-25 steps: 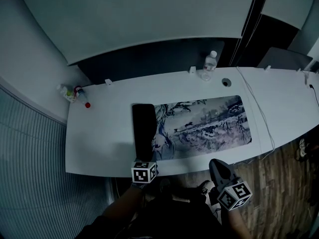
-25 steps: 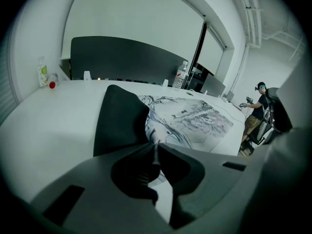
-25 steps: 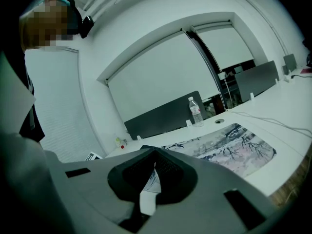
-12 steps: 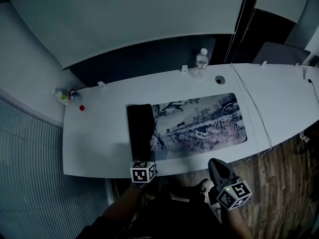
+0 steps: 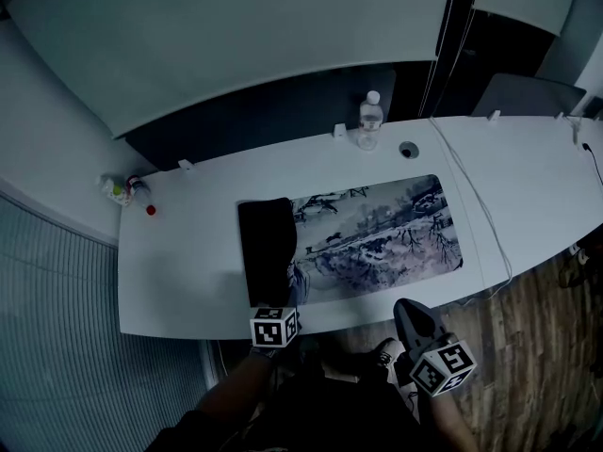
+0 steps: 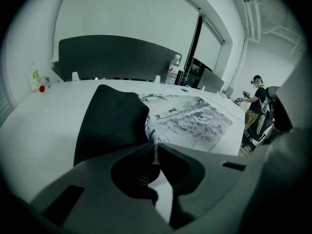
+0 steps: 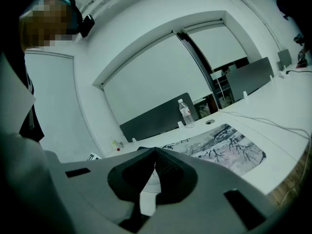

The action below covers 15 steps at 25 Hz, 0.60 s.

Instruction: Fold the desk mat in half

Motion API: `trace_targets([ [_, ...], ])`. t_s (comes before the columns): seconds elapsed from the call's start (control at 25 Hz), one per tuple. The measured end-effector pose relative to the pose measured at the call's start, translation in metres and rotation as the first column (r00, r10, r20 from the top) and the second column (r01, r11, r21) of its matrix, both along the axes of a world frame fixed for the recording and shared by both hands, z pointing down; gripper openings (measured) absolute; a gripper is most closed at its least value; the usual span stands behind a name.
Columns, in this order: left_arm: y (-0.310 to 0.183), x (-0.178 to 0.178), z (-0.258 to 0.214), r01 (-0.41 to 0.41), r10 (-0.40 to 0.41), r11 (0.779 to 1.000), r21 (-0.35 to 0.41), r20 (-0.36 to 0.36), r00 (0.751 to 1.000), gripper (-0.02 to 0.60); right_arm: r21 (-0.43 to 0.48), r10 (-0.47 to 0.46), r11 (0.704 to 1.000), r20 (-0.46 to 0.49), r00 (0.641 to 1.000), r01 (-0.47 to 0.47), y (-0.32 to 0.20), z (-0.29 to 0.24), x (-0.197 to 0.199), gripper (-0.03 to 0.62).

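On the white desk [image 5: 188, 262] lies the mat [image 5: 377, 238], with its printed side up, an ink landscape with trees. It lies along the near edge, about in the middle of the desk. Its left end is turned over onto the print, so a black flap [image 5: 267, 248] shows the underside.

My left gripper [image 6: 155, 147] pinches the mat at the near corner of this flap, and a thin light strip of the mat stands between the closed jaws. My right gripper [image 7: 155, 152] has its jaws pressed together with nothing between them. In the head view it hangs off the desk's near edge, over the wooden floor [image 5: 528, 347], just beside the mat's near right part but not touching it.

A thin cable [image 5: 476, 215] runs over the desk to the right of the mat, and a round hole [image 5: 407, 150] sits behind the mat's far right corner. A dark partition [image 5: 254, 121] stands along the far side of the desk, and above it is a pale wall [image 5: 236, 36]. A person [image 6: 254, 101] stands far off in the room, seen in the left gripper view.

A clear bottle [image 5: 369, 121] stands upright at the far edge, near the hole; I cannot tell how full it is. At the desk's far left corner stand some small bottles [image 5: 121, 189], one with a red cap, too small to see what is in them.
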State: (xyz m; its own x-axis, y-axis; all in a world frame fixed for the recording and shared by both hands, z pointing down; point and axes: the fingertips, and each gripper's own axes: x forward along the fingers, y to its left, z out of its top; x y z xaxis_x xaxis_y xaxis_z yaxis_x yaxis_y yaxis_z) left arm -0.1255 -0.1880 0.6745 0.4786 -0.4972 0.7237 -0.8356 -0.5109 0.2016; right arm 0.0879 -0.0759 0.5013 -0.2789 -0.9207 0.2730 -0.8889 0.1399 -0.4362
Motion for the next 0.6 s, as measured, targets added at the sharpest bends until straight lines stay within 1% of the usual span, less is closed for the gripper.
trace_targets([
  [0.6,0.009,0.041,-0.004,-0.016,0.016,1.0,0.0,0.02,1.0,0.032,0.004,0.01,1.0,0.03,1.0,-0.01,0.007,-0.001,0.036,0.02],
])
